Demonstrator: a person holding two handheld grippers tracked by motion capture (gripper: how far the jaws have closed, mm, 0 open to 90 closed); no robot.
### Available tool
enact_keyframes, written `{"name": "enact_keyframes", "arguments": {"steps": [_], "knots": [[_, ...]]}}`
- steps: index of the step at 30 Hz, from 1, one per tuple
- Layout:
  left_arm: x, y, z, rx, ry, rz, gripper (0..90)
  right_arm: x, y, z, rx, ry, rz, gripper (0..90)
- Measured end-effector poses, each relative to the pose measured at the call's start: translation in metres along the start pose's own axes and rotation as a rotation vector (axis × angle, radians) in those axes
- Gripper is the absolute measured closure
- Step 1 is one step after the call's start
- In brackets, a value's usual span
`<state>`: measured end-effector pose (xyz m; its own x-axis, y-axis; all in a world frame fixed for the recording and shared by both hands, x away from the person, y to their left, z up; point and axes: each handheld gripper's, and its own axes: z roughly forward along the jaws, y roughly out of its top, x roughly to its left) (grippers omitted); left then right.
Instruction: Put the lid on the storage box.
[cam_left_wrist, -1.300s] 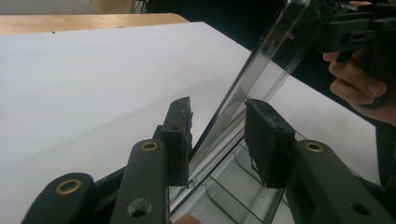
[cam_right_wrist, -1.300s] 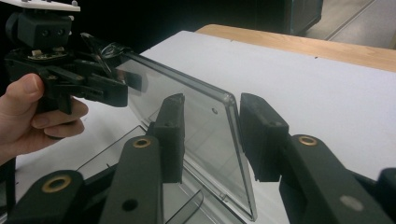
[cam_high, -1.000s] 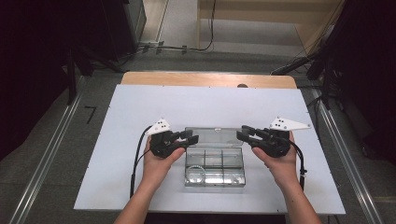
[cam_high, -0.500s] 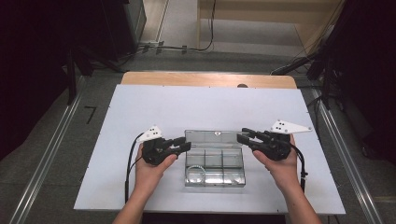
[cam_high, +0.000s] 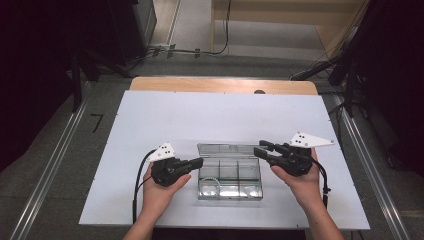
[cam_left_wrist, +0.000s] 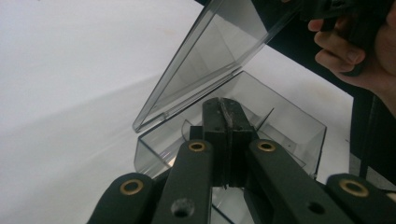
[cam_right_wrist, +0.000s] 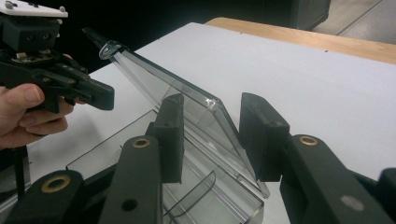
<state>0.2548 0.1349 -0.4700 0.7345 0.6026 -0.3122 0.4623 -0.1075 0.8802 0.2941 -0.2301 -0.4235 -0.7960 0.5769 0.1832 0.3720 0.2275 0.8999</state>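
At lower centre of the high view, a clear box (cam_high: 230, 172) is seen with its lid (cam_right_wrist: 187, 100) tilted up — straddled untouched by the right gripper (cam_right_wrist: 210, 135). The left gripper (cam_left_wrist: 224, 128), jaws just closed empty, is beside it. Unsupported, the lid could be dropped shut.

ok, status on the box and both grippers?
Left gripper shut, empty, at the left end of the clear box. Right gripper open, jaws either side of the raised lid. White table, nothing in the way.
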Motion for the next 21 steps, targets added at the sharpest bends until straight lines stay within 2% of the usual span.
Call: {"name": "enact_keyframes", "arguments": {"steps": [12, 21], "knots": [[0.0015, 0.0046, 0.0014, -0.035, -0.005, -0.001, 90.0, 0.0044, -0.0035, -0.0024, 0.002, -0.005, -0.021, 57.7], [0.0020, 0.0065, 0.0004, -0.041, -0.004, 0.001, 90.0, 0.0084, -0.0048, -0.0030, 0.017, 0.014, -0.027, 50.4]]}}
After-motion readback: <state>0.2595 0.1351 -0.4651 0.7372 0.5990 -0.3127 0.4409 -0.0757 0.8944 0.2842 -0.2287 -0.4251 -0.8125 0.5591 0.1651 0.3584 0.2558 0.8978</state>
